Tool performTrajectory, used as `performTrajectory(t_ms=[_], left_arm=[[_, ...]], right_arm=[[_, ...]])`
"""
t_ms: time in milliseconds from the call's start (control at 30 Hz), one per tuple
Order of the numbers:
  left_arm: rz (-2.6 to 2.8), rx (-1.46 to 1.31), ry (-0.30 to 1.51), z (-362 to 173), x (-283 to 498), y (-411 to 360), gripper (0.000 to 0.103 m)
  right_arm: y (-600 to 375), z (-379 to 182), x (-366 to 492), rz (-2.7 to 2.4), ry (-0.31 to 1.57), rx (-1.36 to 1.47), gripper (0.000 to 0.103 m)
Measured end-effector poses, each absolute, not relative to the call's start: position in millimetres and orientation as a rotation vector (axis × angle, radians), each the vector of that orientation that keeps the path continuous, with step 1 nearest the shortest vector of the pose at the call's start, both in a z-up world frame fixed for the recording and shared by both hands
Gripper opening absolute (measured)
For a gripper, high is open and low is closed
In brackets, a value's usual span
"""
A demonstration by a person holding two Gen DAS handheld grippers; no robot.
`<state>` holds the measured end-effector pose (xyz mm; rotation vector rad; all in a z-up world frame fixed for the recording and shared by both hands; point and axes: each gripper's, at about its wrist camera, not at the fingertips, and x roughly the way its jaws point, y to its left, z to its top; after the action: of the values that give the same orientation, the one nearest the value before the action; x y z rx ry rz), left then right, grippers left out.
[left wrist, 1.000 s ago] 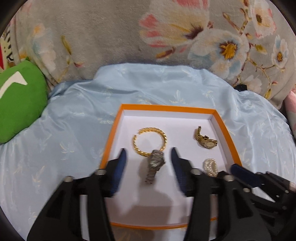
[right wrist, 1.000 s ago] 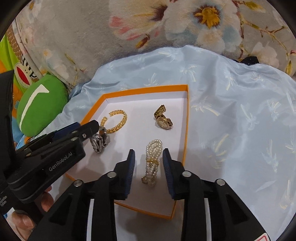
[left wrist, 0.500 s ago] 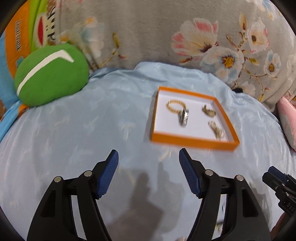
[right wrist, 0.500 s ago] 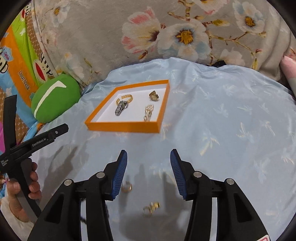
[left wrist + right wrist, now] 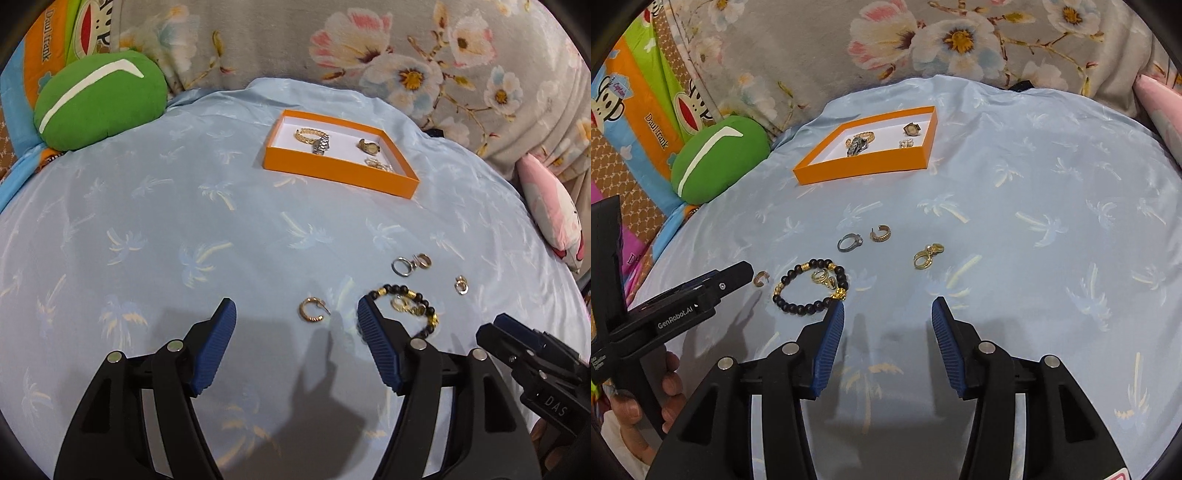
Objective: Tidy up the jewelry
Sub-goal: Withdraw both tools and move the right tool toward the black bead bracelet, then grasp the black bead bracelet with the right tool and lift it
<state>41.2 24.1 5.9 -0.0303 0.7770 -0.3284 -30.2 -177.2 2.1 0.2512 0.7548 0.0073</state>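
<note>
Left tool (image 5: 295, 317) apart and empty, jaws just widened; gold hoop (image 5: 312, 309) lies between its tips. Right tool (image 5: 888, 306) apart, empty; bead bracelet (image 5: 809, 286) just left of it.

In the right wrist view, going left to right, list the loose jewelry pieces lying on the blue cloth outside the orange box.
Small gold hoop earring → black bead bracelet → silver ring → gold hoop earring → gold earring pair.
</note>
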Motion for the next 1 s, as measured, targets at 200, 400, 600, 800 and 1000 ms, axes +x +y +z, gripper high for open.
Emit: performTrajectory(t_ms=[200,400,600,800,1000], left_arm=[[-0.325,-0.023,0.777,5.3,34.0,24.8,0.075],[-0.303,-0.067,0.811,0.8,40.7,34.3,0.075],[-0.288,-0.109,0.832,-2.2,43.5,47.7,0.075],[-0.294,-0.113,0.834,-3.9,44.0,47.9,0.075],[-0.301,-0.109,0.836,-4.4,43.8,46.2,0.075]], right_arm=[[-174.1,2.1,-29.6,0.022,0.759,0.263,0.044],[-153.0,2.8,-10.6,0.057,0.778,0.216,0.014],[-147.6,-5.2,13.3,0.044,0.835,0.202,0.014],[-146.9,-6.2,18.7,0.04,0.845,0.192,0.014],[-143.0,-6.2,22.8,0.063,0.862,0.199,0.014]])
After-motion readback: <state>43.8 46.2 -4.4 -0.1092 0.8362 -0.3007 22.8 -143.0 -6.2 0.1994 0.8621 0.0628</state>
